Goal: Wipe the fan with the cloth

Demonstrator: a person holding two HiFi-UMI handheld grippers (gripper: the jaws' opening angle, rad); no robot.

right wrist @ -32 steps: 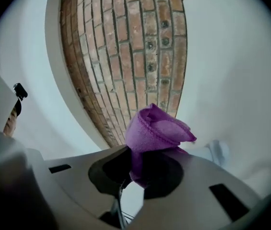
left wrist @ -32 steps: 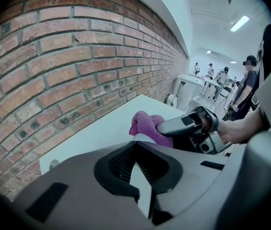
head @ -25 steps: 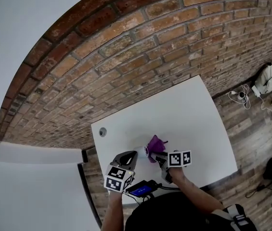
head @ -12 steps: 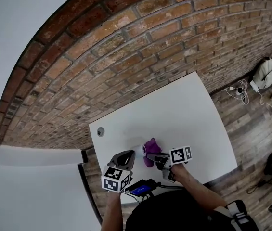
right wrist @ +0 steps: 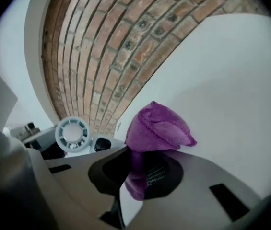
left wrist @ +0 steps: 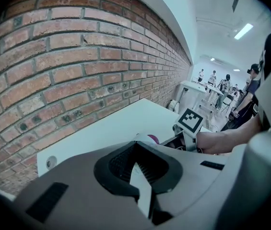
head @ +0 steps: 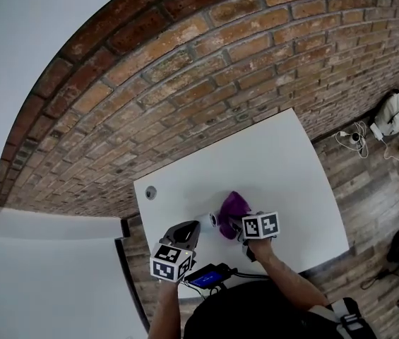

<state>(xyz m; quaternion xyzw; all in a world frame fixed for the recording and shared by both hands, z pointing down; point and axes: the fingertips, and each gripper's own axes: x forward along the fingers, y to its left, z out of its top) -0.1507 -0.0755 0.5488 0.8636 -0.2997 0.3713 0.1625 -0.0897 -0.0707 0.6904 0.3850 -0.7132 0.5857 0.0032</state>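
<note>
Fingers L: left gripper [left wrist: 136, 152] clenched together; small round white plastic fan [right wrist: 73, 133] just past their tips, hold on it unclear | Fingers R: right gripper [right wrist: 134, 159] grasping bunched purple cloth [right wrist: 157, 126], cloth just beside fan | Both over near part of white desk [head: 277, 168]

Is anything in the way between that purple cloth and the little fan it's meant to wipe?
Nothing visible is. The cloth, pinched in the right gripper, sits just beside the fan that the left gripper holds. Only open air lies between them.
</note>
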